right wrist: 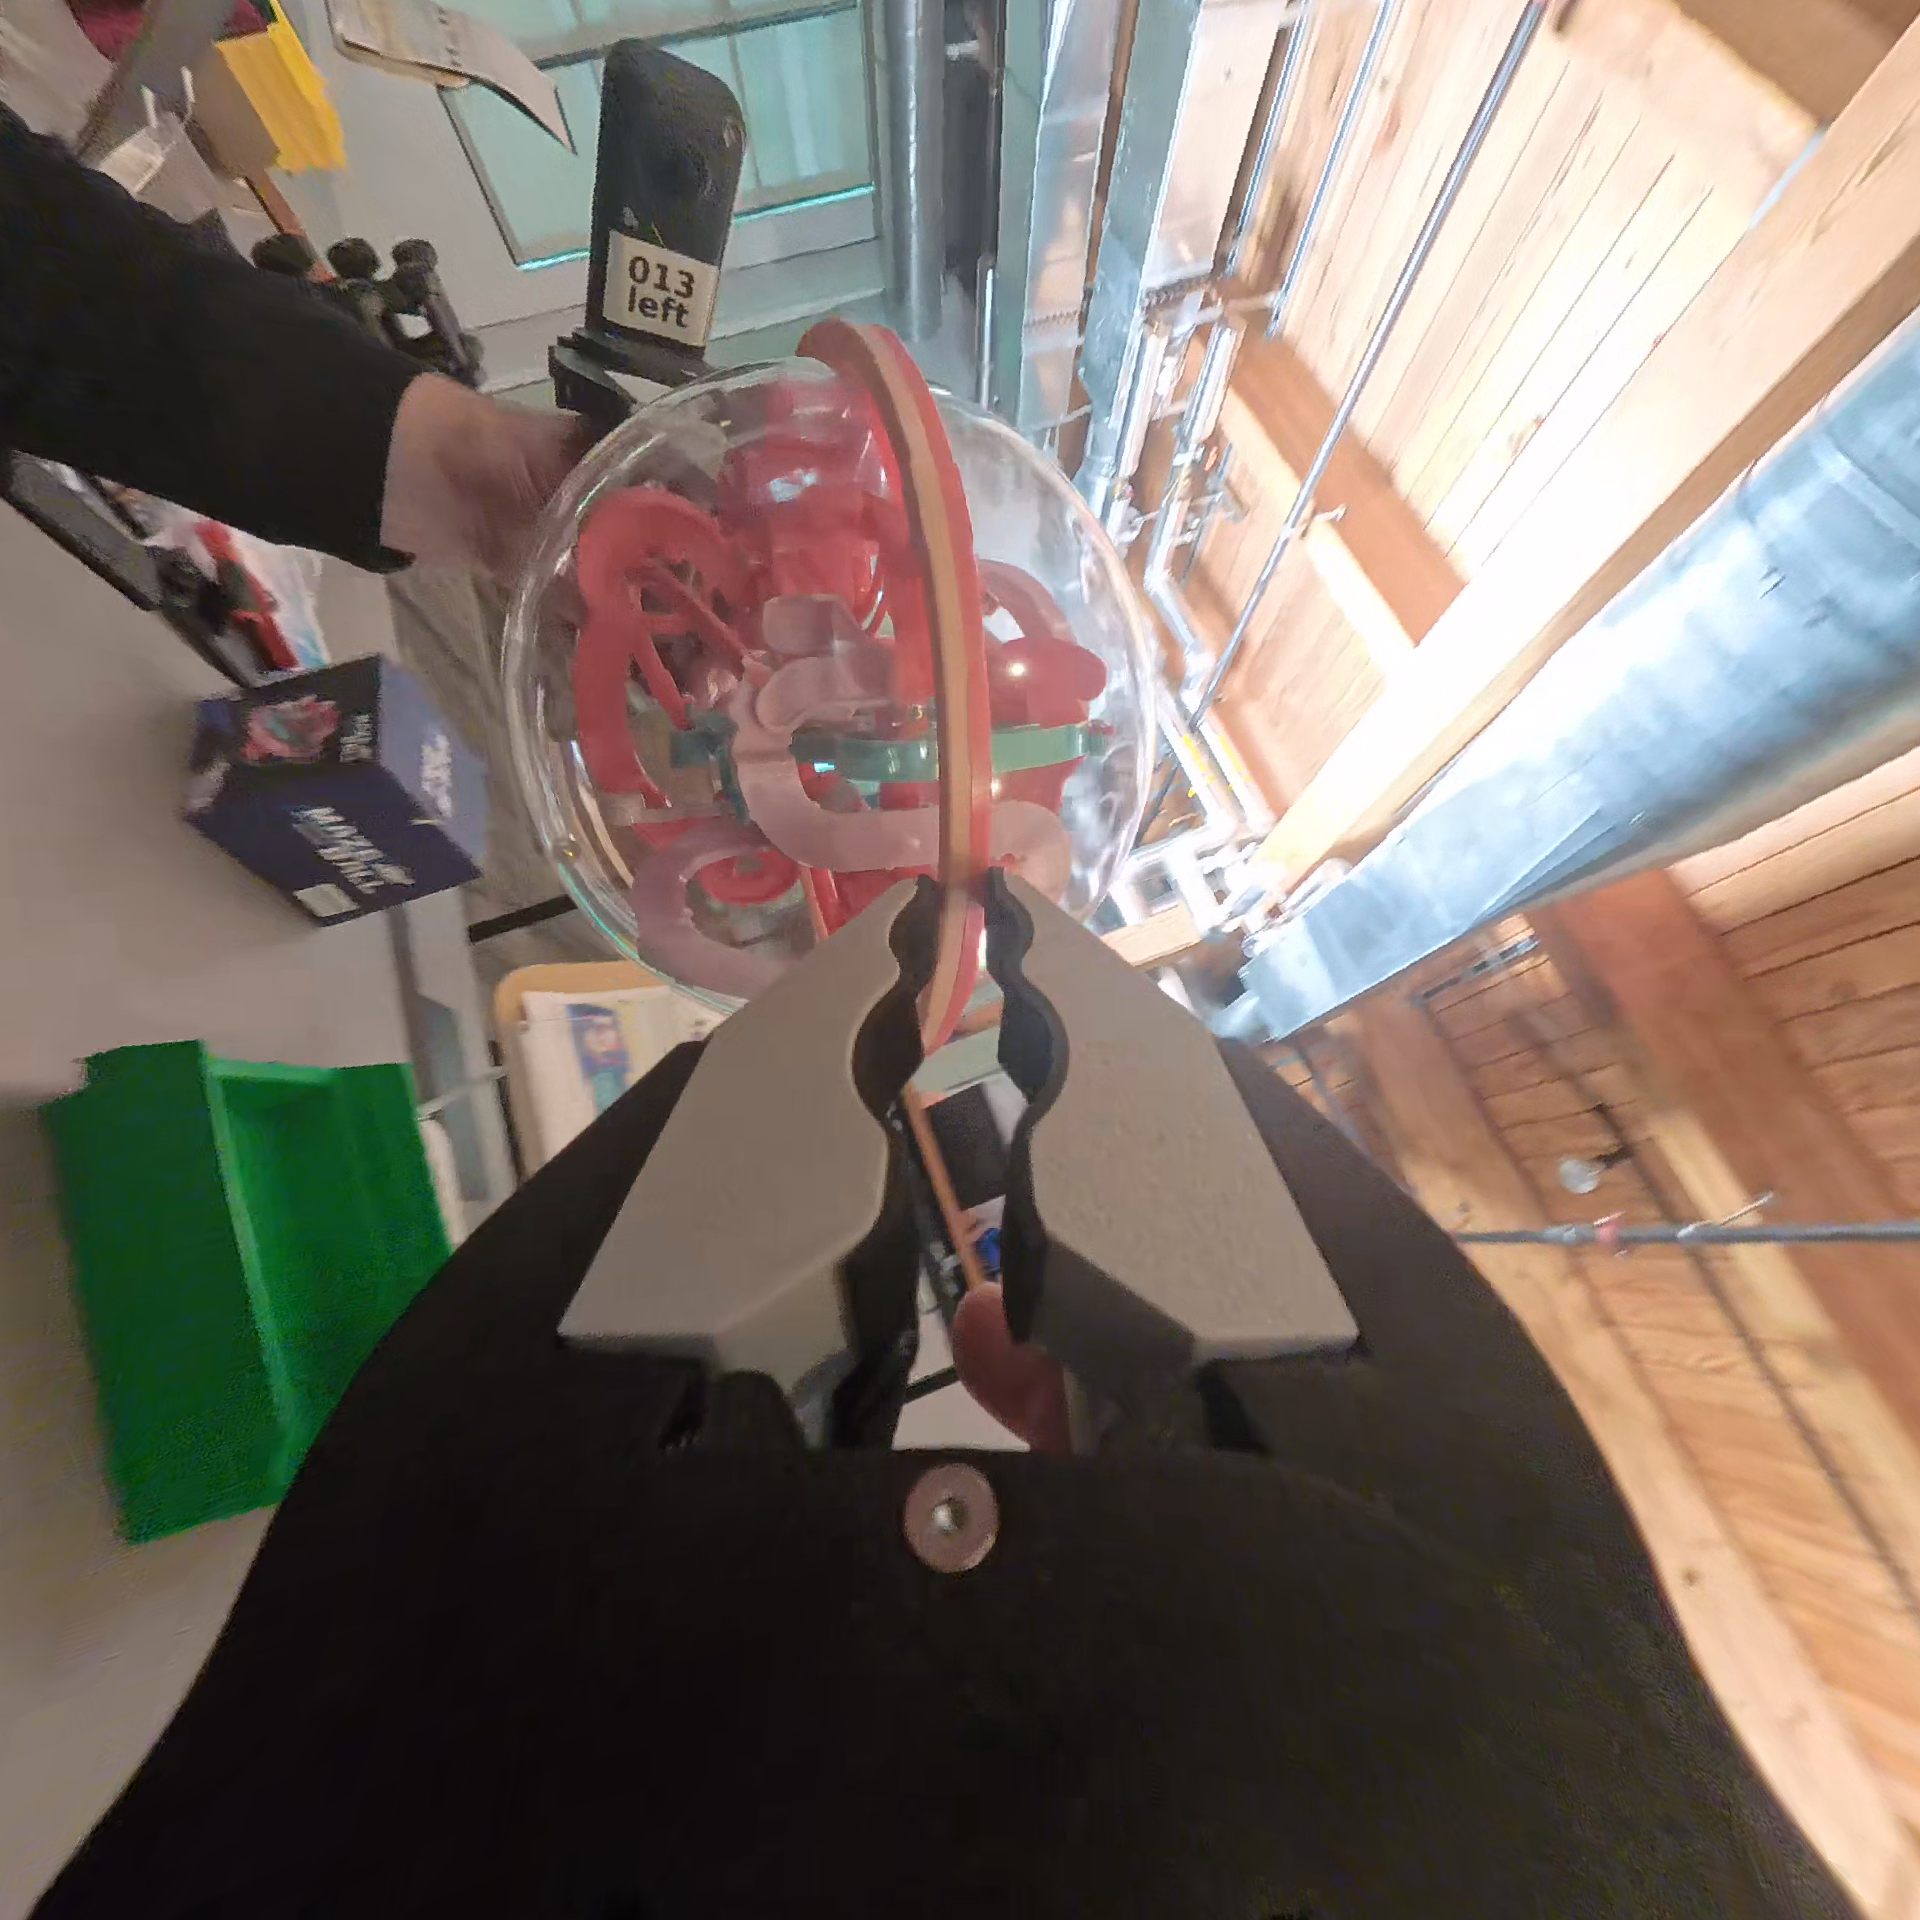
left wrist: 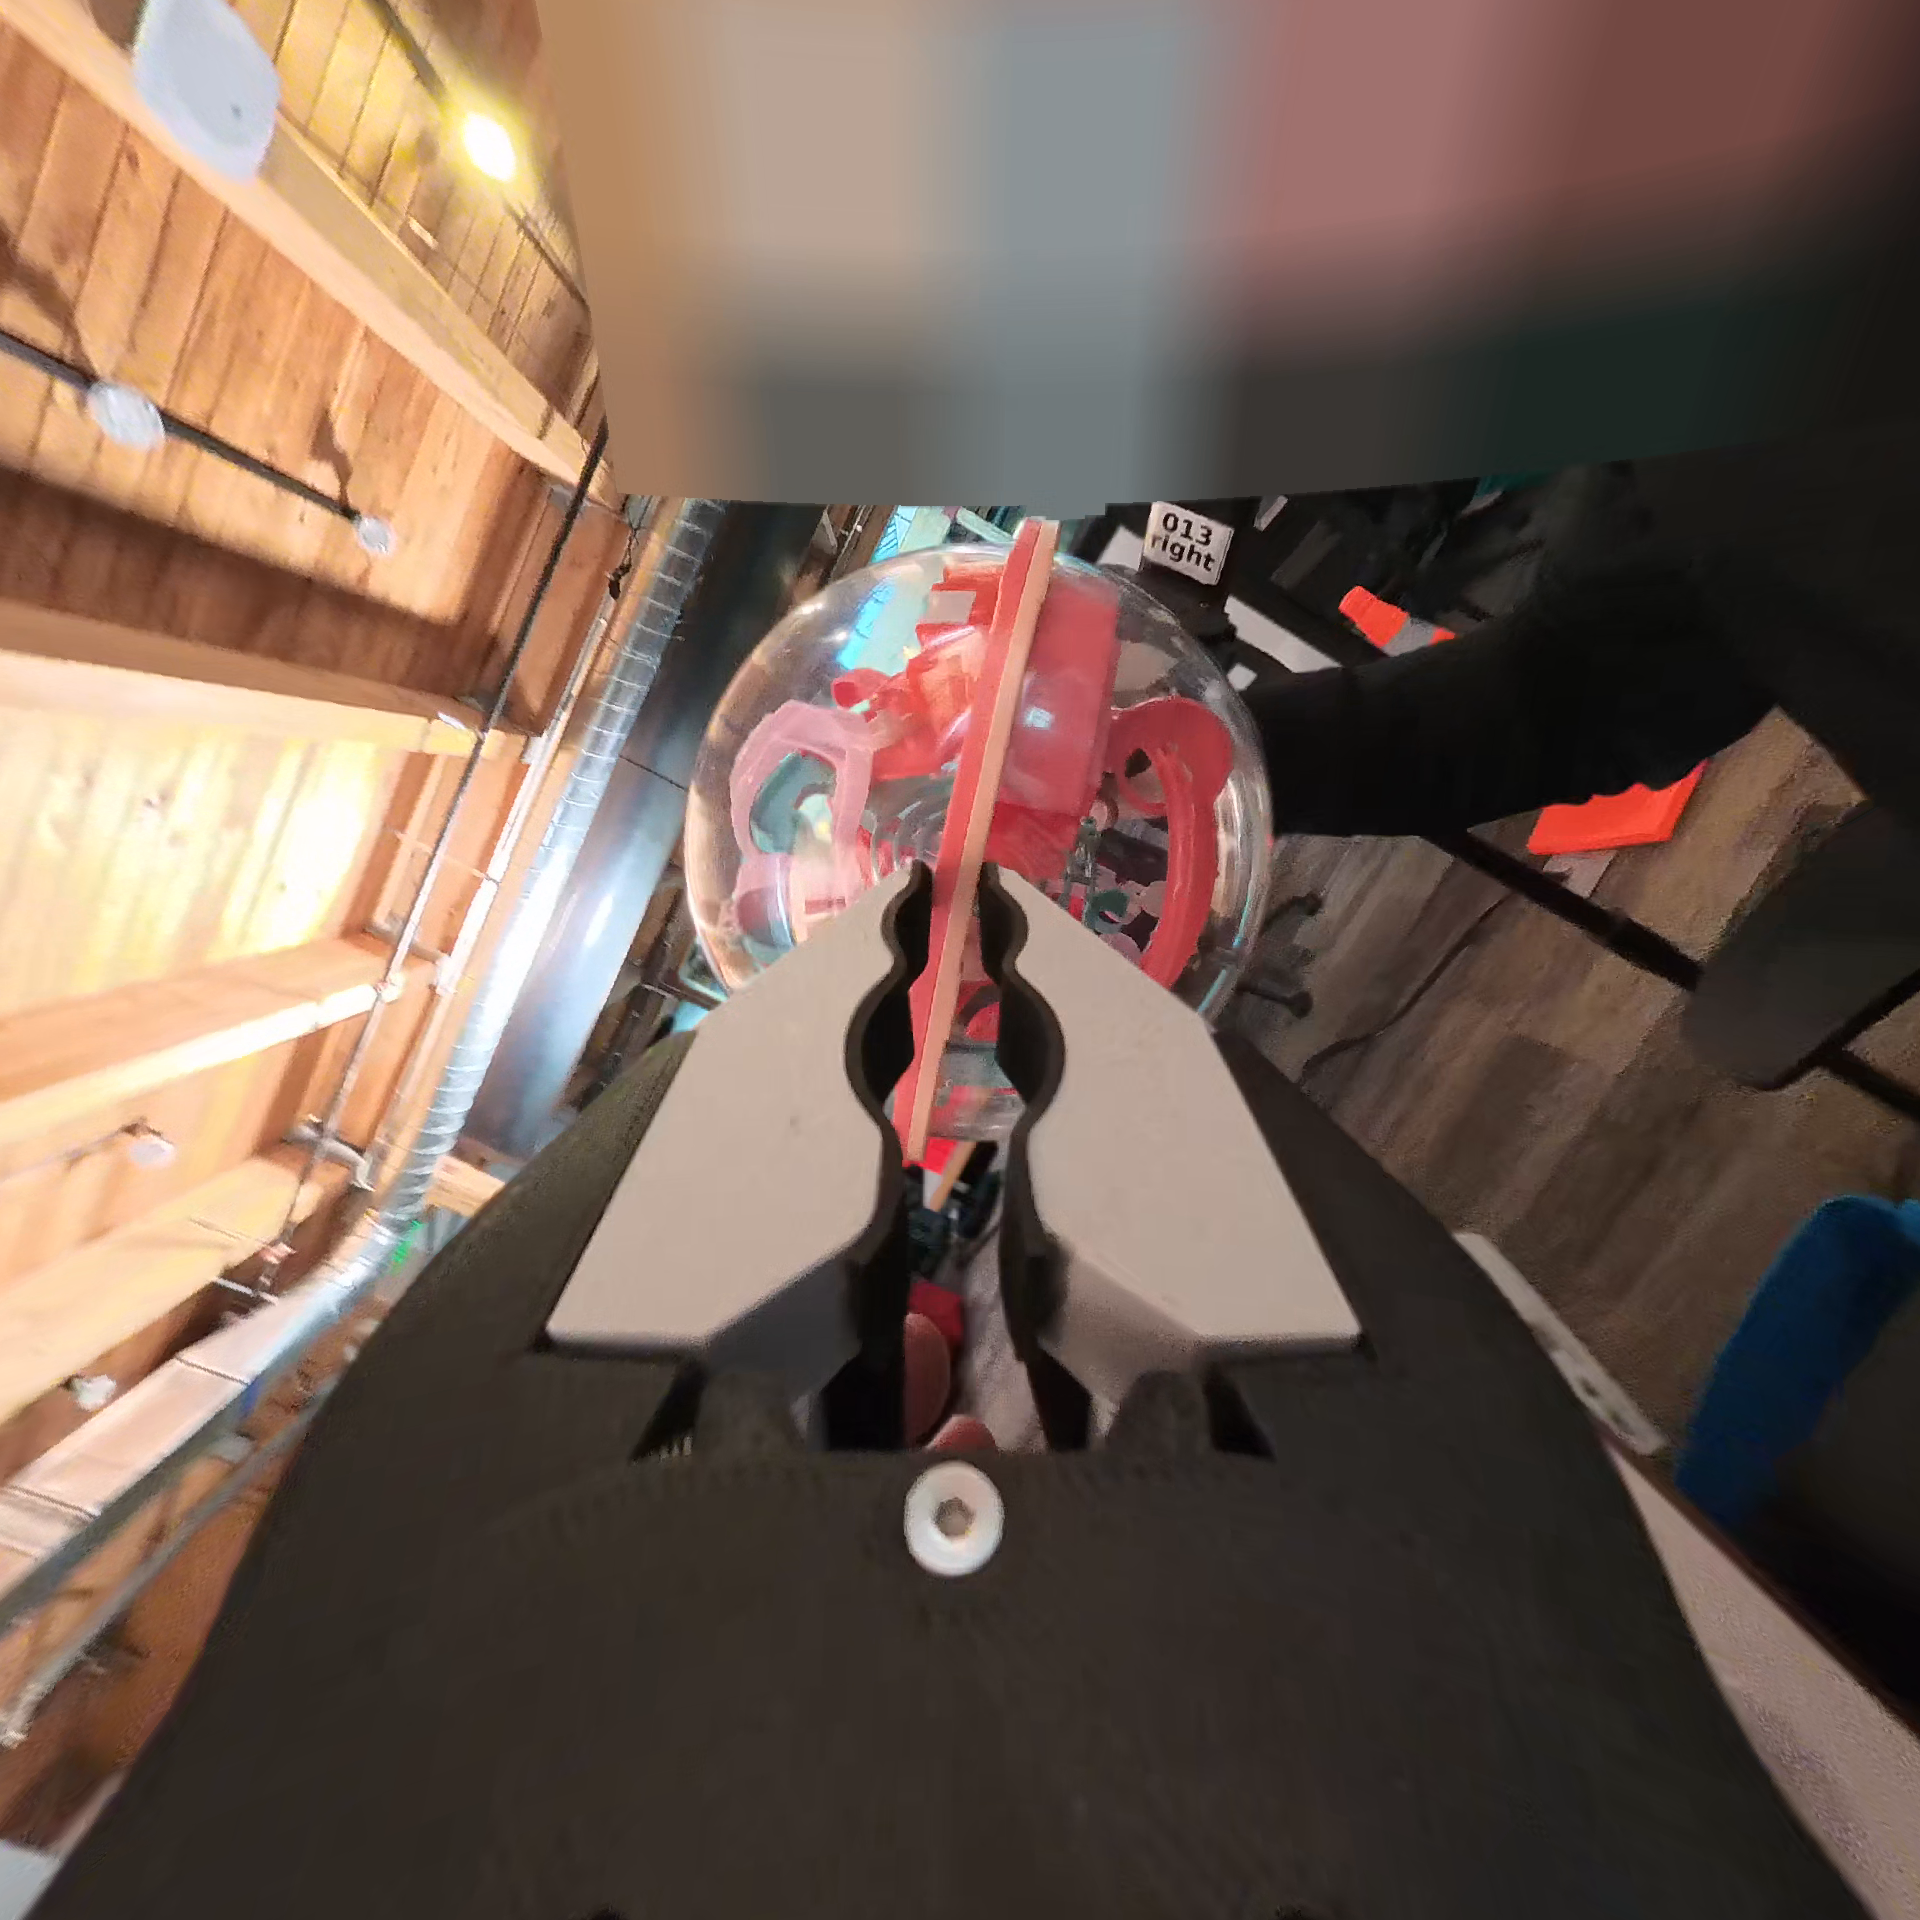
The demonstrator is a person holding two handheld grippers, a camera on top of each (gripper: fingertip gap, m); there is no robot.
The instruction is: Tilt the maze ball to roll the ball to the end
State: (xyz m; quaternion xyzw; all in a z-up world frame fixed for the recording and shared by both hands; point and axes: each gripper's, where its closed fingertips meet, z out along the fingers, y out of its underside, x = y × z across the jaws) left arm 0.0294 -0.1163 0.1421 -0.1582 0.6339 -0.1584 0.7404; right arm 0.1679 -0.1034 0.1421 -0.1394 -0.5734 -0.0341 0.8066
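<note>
The maze ball (left wrist: 977,758) is a clear sphere with red, pink and green tracks inside and a red rim band around its middle. It is held up in the air, tilted, with wooden ceiling behind it. My left gripper (left wrist: 954,883) is shut on the red rim at the ball's near edge. The ball also fills the middle of the right wrist view (right wrist: 821,675). My right gripper (right wrist: 956,888) is shut on the rim from the opposite side. The other gripper (right wrist: 660,229) and a hand show behind the ball. I cannot make out the small ball inside.
A dark blue box (right wrist: 332,790) and a green bin (right wrist: 229,1247) sit on a pale table (right wrist: 83,935). Wooden ceiling beams (right wrist: 1558,520) and a metal duct (right wrist: 1662,748) lie beyond. A black-sleeved arm (left wrist: 1507,717) reaches in from the right. Orange parts (left wrist: 1610,821) lie on the floor.
</note>
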